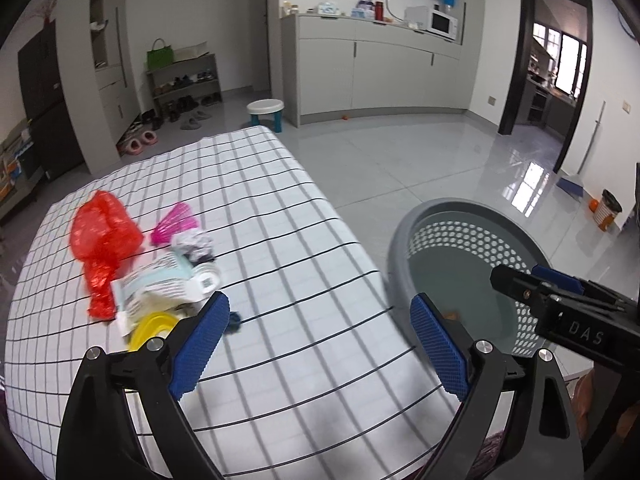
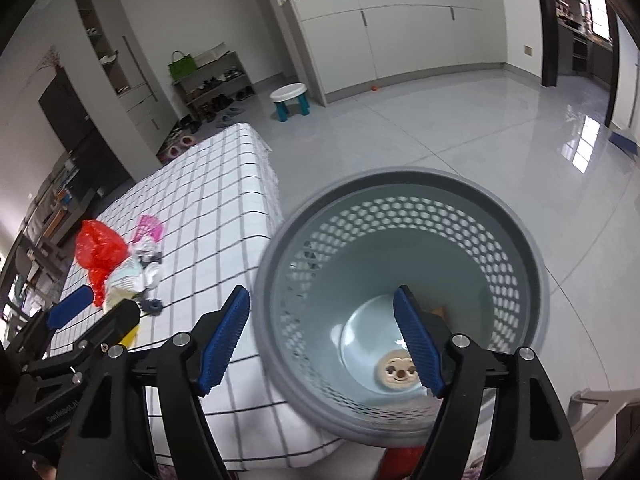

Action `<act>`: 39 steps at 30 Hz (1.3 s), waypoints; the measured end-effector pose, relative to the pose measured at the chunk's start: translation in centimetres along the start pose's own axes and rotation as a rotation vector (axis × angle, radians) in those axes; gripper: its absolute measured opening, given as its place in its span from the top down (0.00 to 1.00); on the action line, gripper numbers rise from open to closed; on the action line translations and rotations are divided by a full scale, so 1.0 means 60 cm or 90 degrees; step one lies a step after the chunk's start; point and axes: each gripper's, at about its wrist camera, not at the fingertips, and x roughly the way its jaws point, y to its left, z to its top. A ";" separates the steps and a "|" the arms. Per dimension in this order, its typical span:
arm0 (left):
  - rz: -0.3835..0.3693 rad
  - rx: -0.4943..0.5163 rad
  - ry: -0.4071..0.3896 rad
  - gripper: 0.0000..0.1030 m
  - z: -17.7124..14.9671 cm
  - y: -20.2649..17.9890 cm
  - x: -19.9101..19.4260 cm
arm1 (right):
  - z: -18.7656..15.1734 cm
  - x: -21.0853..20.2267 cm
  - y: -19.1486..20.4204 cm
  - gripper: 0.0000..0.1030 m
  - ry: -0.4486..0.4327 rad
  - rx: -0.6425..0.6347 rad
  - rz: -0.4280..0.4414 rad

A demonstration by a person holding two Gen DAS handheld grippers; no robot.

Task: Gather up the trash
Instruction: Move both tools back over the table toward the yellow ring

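Observation:
A pile of trash lies on the checked tablecloth (image 1: 280, 240): a red plastic bag (image 1: 102, 240), a pink wrapper (image 1: 176, 222), crumpled paper (image 1: 194, 242), a white printed package (image 1: 168, 288) and a yellow piece (image 1: 154, 326). The pile also shows in the right wrist view (image 2: 120, 264). My left gripper (image 1: 320, 340) is open and empty above the table, just right of the pile. My right gripper (image 2: 322, 340) is open and empty over the grey perforated bin (image 2: 400, 208), which holds a small round face-printed item (image 2: 394, 372). The bin (image 1: 460, 240) stands beside the table.
A small dark blue scrap (image 1: 234, 320) lies near the left finger. On the glossy tiled floor stand a white stool (image 1: 266, 112), a shoe rack (image 1: 184, 80) and grey cabinets (image 1: 380, 68). A dark doorway (image 1: 552, 72) opens at the right.

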 end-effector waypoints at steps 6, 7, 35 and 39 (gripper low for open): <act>0.016 -0.017 -0.002 0.13 -0.011 0.046 -0.019 | 0.012 0.006 0.053 0.30 0.000 -0.034 0.019; 0.019 -0.019 -0.002 0.13 -0.013 0.051 -0.022 | 0.014 0.008 0.060 0.30 0.001 -0.038 0.022; 0.138 -0.115 0.012 0.11 -0.066 0.247 -0.030 | 0.039 0.098 0.248 0.30 0.053 -0.175 0.103; 0.141 -0.126 0.034 0.10 -0.079 0.265 -0.016 | 0.040 0.123 0.262 0.30 0.069 -0.191 0.106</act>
